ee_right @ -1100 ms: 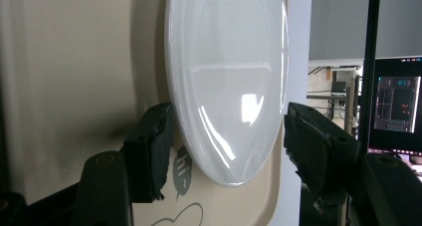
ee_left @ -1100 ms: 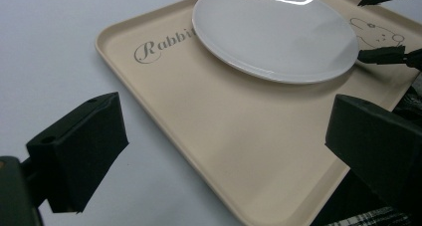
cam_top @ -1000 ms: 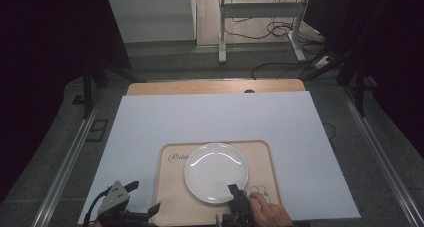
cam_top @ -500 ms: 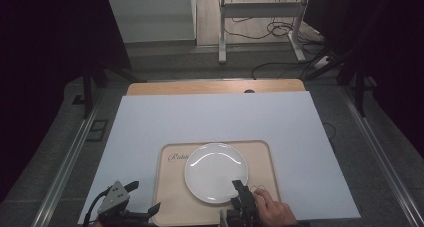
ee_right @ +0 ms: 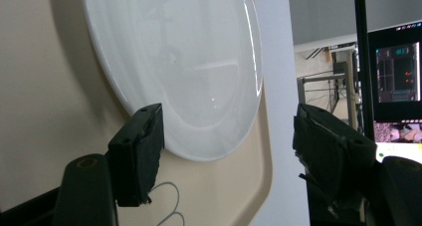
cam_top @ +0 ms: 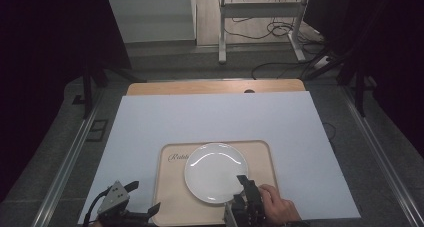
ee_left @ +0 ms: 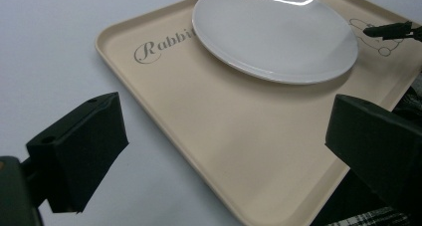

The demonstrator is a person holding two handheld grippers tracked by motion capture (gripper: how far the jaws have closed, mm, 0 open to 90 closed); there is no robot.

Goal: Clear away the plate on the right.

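From the high view, a white plate [cam_top: 216, 172] lies flat on a beige tray [cam_top: 265, 157] at the near middle of the white table [cam_top: 210, 114]. The right gripper [cam_top: 243, 183] sits at the plate's near right edge, its jaws having just been opening; the left gripper [cam_top: 142, 199] waits near the tray's near left corner.

In the left gripper view, its jaws stand wide apart around nothing, with the tray's near edge between them and the plate [ee_left: 273, 32] farther off.

In the right gripper view, the jaws are apart, one beside the plate's rim [ee_right: 199, 151], not pressing it. A careless pull back could catch that rim and slide or tip the plate.
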